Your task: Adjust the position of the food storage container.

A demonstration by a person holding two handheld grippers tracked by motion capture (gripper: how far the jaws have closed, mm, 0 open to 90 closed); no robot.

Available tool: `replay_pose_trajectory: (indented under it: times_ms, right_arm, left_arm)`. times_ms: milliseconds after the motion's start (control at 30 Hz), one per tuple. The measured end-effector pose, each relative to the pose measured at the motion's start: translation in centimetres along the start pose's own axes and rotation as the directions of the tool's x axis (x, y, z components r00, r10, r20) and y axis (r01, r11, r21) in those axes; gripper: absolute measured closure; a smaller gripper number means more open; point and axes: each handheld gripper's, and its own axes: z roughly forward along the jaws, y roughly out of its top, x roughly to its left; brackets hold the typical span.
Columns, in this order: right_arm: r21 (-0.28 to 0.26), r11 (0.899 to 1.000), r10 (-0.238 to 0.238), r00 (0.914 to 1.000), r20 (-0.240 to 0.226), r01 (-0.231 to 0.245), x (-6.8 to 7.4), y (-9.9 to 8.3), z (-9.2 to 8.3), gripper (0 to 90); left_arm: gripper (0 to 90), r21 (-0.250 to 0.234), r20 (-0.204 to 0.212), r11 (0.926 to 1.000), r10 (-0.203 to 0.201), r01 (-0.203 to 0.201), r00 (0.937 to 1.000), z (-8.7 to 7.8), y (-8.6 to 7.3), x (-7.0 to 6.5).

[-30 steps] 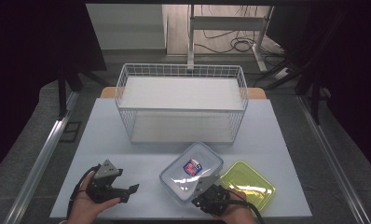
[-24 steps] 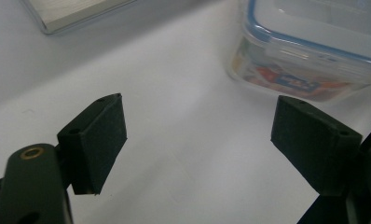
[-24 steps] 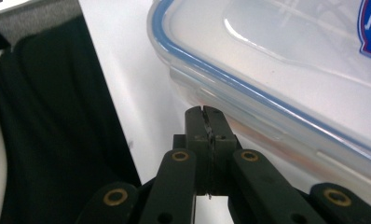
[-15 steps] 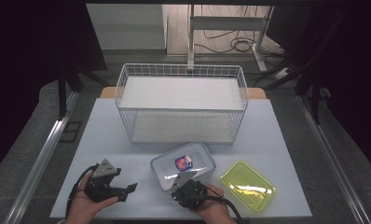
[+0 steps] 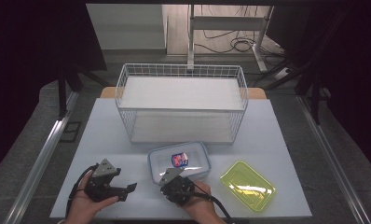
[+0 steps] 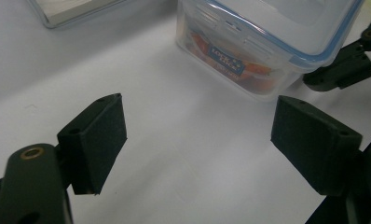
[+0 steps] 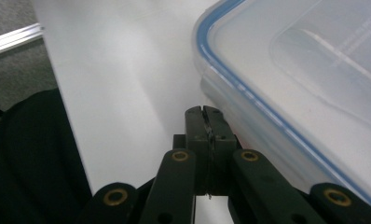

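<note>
A white table [image 5: 104,135] fills the middle of the high view, with a wire basket [image 5: 181,105] across its upper centre, open-topped and facing the person — probably where things are meant to go. Just below the basket, at lower centre, sits the clear box [image 5: 179,161] with its blue-edged lid on, and a yellow lid [image 5: 247,184] lies apart at lower right, out of the way. The right gripper [image 5: 170,176] has its jaws pressed together and lies against the box's near edge, seemingly to nudge it rather than grasp it — while the left gripper [image 5: 130,189], at lower left, holds its jaws wide apart toward the box, perhaps ready to steady it.
</note>
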Motion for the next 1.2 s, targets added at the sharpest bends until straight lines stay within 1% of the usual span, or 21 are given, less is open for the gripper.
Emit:
replay_pose_trajectory:
  times_ms: [33,67,100,167,200,233,267,300,333,400,433,467,500,533,600,633,733,867,1033,1067,1200]
  right_arm:
    - [-0.022,1.000,0.007,0.9999,-0.011,-0.008,-0.1,-0.2,-1.3,89.8]
    - [-0.022,1.000,0.007,0.9999,-0.011,-0.008,-0.1,-0.2,-1.3,89.8]
    - [-0.050,0.998,0.025,0.9997,-0.004,-0.025,-0.6,-0.4,-3.1,89.8]
    - [-0.090,0.994,0.061,0.9979,0.022,-0.059,-1.5,-0.6,-5.2,89.8]
    - [-0.090,0.994,0.061,0.9979,0.022,-0.059,-1.5,-0.6,-5.2,89.8]
    - [-0.106,0.992,0.077,0.9963,0.037,-0.073,-2.1,-0.8,-6.2,89.9]
    - [-0.120,0.989,0.098,0.9938,0.052,-0.091,-2.8,-1.0,-7.1,89.9]
    - [-0.121,0.985,0.130,0.9889,0.071,-0.121,-4.3,-1.3,-8.6,89.9]
    - [-0.124,0.984,0.139,0.9860,0.093,-0.127,-5.0,-1.5,-9.2,89.9]
    - [-0.128,0.979,0.176,0.9741,0.142,-0.158,-6.3,-2.0,-10.0,89.9]
    - [-0.128,0.979,0.176,0.9741,0.142,-0.158,-6.3,-2.0,-10.0,89.9]
    - [-0.126,0.976,0.198,0.9683,0.153,-0.179,-7.0,-2.2,-10.2,89.9]
    - [-0.119,0.971,0.230,0.9542,0.192,-0.210,-8.1,-2.8,-10.2,89.8]
    - [-0.119,0.971,0.230,0.9542,0.192,-0.210,-8.1,-2.8,-10.2,89.8]
    - [-0.113,0.965,0.256,0.9428,0.214,-0.237,-9.0,-3.3,-10.0,89.9]
    - [-0.095,0.968,0.250,0.9370,0.244,-0.233,-9.4,-3.6,-9.8,89.9]
    - [-0.082,0.968,0.251,0.9323,0.260,-0.238,-9.7,-3.7,-9.6,89.9]
    - [-0.064,0.962,0.273,0.9207,0.279,-0.266,-10.6,-4.1,-9.1,89.9]
    - [-0.038,0.961,0.272,0.9200,0.282,-0.273,-11.0,-4.5,-8.7,89.8]
    - [-0.027,0.962,0.270,0.9235,0.273,-0.273,-11.2,-4.7,-8.5,89.8]
    - [-0.014,0.963,0.264,0.9277,0.264,-0.270,-11.1,-4.6,-8.3,89.9]
  left_arm:
    - [18.1,-0.001,-0.001,1.0000,-0.001,0.001,1.0000,0.0,0.0,0.0]
    - [18.1,-0.001,-0.001,1.0000,-0.002,0.002,1.0000,0.0,0.0,0.1]
    - [18.2,-0.001,-0.003,1.0000,-0.006,0.006,1.0000,0.0,-0.1,0.2]
    - [18.1,-0.001,-0.005,1.0000,-0.007,0.007,1.0000,0.0,0.0,0.2]
    - [18.1,-0.001,-0.005,1.0000,-0.007,0.007,1.0000,0.0,0.0,0.2]
    - [18.1,-0.001,-0.005,1.0000,-0.004,0.004,1.0000,0.0,0.0,0.2]
    - [18.1,-0.002,-0.005,1.0000,-0.003,0.003,1.0000,0.0,0.0,0.1]
    - [18.1,-0.004,-0.005,1.0000,-0.004,0.004,1.0000,0.0,0.0,0.1]
    - [18.1,-0.005,-0.005,1.0000,-0.006,0.006,1.0000,0.1,0.0,0.1]
    - [18.1,-0.005,-0.005,1.0000,-0.007,0.007,1.0000,0.1,0.0,0.1]
    - [18.1,-0.003,-0.006,1.0000,-0.007,0.007,1.0000,0.1,0.0,0.1]
    - [18.1,-0.001,-0.007,1.0000,-0.007,0.007,1.0000,0.1,0.0,0.1]
    - [18.1,0.003,-0.006,1.0000,-0.004,0.004,1.0000,0.1,0.0,0.1]
    - [18.1,0.003,-0.006,1.0000,-0.004,0.004,1.0000,0.1,0.0,0.1]
    - [18.1,0.000,-0.006,1.0000,-0.006,0.006,1.0000,0.1,0.0,0.2]
    - [18.1,-0.001,-0.009,1.0000,-0.008,0.008,0.9999,0.1,0.0,0.2]
    - [18.1,0.002,-0.007,1.0000,-0.009,0.009,0.9999,0.2,-0.1,0.2]
    - [18.1,0.005,-0.004,1.0000,-0.004,0.004,1.0000,0.2,-0.1,0.2]
    - [18.1,0.006,-0.003,0.9999,-0.010,0.010,0.9999,0.3,-0.1,0.2]
    - [18.1,0.009,-0.002,0.9999,-0.008,0.008,1.0000,0.3,-0.1,0.2]
    - [18.1,0.010,-0.001,0.9999,-0.007,0.007,1.0000,0.4,-0.2,0.1]
